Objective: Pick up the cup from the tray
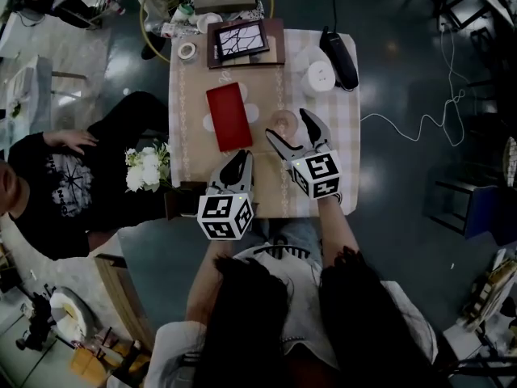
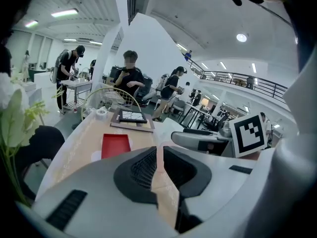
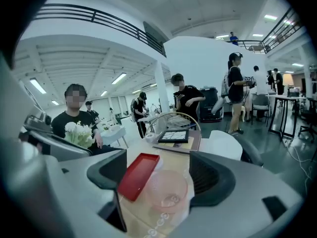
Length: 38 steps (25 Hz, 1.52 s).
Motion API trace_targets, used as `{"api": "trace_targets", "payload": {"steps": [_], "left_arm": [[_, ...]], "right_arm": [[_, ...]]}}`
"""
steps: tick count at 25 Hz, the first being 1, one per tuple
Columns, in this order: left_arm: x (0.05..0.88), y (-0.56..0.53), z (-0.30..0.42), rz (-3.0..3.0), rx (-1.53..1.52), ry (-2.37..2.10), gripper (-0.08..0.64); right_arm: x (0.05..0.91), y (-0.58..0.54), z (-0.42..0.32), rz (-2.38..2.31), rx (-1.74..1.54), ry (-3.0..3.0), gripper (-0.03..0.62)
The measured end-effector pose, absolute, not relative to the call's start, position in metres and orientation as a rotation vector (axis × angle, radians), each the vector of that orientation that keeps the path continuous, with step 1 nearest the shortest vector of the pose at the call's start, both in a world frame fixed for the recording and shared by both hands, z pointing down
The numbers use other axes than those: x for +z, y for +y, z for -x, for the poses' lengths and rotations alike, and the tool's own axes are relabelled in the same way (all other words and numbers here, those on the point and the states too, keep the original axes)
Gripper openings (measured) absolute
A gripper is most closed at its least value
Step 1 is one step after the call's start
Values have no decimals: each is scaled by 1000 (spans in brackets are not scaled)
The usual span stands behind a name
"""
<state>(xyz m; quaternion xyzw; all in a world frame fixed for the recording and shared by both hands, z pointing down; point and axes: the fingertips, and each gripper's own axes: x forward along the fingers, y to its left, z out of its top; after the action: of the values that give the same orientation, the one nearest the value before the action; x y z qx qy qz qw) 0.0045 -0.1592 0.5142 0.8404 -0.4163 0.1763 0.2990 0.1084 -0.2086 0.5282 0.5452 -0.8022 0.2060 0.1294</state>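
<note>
A clear pink cup stands on the table beside the right long edge of a red tray, not on it. My right gripper is open, with one jaw on each side of the cup. In the right gripper view the cup sits between the jaws, close to the right one, and the tray lies to its left. My left gripper hovers at the table's near edge, below the tray, shut with nothing in it. From the left gripper view the tray lies ahead.
A framed picture on a board lies at the table's far end, with a tape roll to its left. White round containers and a black device sit at the far right. White flowers and a seated person are left of the table.
</note>
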Motion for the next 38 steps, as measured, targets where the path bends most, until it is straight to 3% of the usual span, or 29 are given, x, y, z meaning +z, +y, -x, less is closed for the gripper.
{"api": "trace_targets", "payload": {"steps": [3, 10, 14, 38], "left_arm": [[499, -161, -7, -2265, 421, -1114, 52], [468, -152, -8, -2341, 336, -1114, 51], [456, -137, -6, -2370, 318, -1108, 52], [437, -78, 25, -2469, 315, -1066, 51]], "right_arm": [[505, -200, -105, -1592, 562, -2351, 392], [464, -176, -97, -1674, 456, -2329, 117], [459, -153, -94, -1712, 458, -2277, 14], [463, -80, -60, -1753, 503, -2100, 8]]}}
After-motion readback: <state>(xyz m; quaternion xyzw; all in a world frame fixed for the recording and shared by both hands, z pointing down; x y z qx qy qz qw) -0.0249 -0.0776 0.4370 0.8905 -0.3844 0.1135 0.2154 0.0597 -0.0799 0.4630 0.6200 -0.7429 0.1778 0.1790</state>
